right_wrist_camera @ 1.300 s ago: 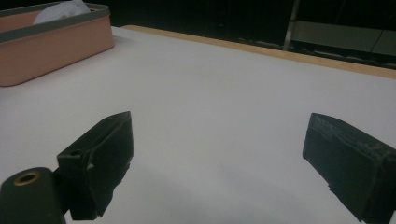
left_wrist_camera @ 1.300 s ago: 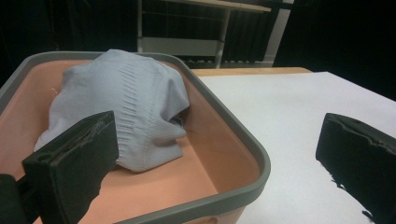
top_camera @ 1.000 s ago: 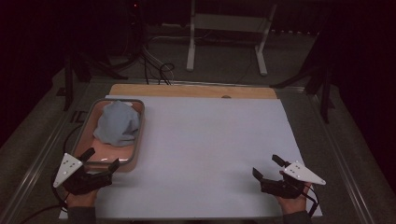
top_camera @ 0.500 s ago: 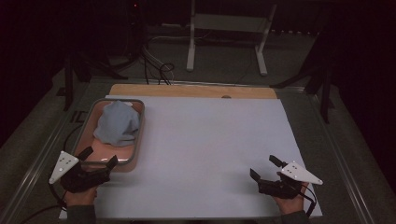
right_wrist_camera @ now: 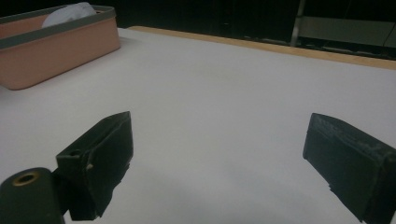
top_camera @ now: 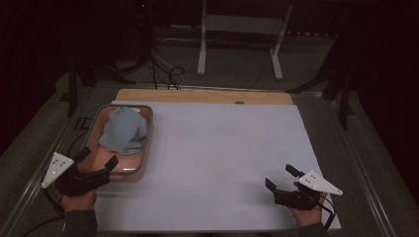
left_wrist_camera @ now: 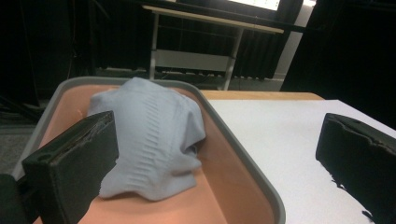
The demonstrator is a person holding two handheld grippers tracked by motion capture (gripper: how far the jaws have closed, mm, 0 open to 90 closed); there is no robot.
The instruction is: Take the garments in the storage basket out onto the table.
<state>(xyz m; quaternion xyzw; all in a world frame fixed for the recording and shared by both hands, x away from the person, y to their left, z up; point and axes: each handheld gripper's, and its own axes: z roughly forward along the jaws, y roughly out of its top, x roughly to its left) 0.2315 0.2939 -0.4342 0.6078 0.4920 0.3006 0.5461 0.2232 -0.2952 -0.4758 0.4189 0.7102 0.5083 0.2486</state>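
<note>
A pale blue crumpled cloth (top_camera: 123,131) (left_wrist_camera: 152,140) lies heaped in a salmon-pink tray (top_camera: 143,163) with a grey rim (left_wrist_camera: 247,158) at the table's left. My left gripper (top_camera: 97,159) (left_wrist_camera: 219,163) hovers open at the tray's near end, one jaw over the tray, the other over its right rim. My right gripper (top_camera: 281,177) (right_wrist_camera: 219,158) stands open low over the bare white sheet at the front right, nothing between its jaws. In the right gripper view the tray (right_wrist_camera: 51,51) shows far off with the cloth (right_wrist_camera: 70,11) peeking above it.
A white sheet (top_camera: 222,153) covers the table, with a wooden strip (top_camera: 207,96) along its far edge. Beyond the table stand a white metal frame (top_camera: 237,39) and loose cables (top_camera: 168,74) on the floor. Grey table borders (top_camera: 370,168) run down both sides.
My left gripper has drifted slightly left and then forward, its jaws now reaching over the tray's near end. My right gripper has shifted a little toward the table's middle.
</note>
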